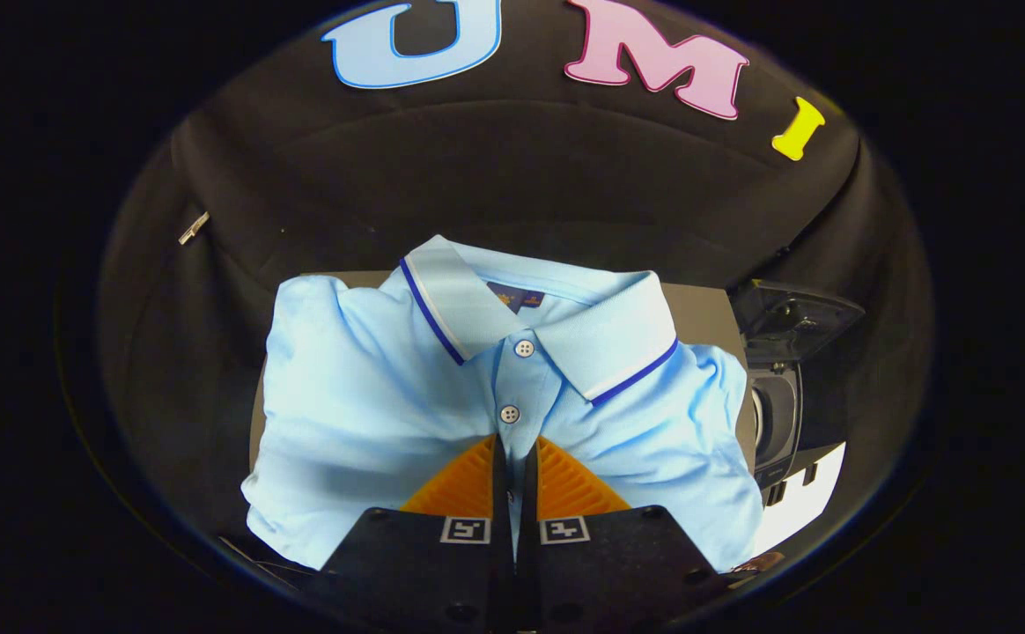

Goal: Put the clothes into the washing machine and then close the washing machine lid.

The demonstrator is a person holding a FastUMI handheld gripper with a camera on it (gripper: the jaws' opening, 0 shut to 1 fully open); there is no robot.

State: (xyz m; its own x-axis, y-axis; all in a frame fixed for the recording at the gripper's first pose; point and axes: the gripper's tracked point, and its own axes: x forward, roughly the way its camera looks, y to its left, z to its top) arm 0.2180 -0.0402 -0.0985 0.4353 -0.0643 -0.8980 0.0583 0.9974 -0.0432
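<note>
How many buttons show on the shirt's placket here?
2. One button sits just under the collar of the light blue polo shirt; the other button lies lower, just ahead of the gripper, shut on the fabric. More may be hidden there.

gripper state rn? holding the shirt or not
Gripper: closed, both orange fingers pinching a fold of the light blue polo shirt at its button placket.
</note>
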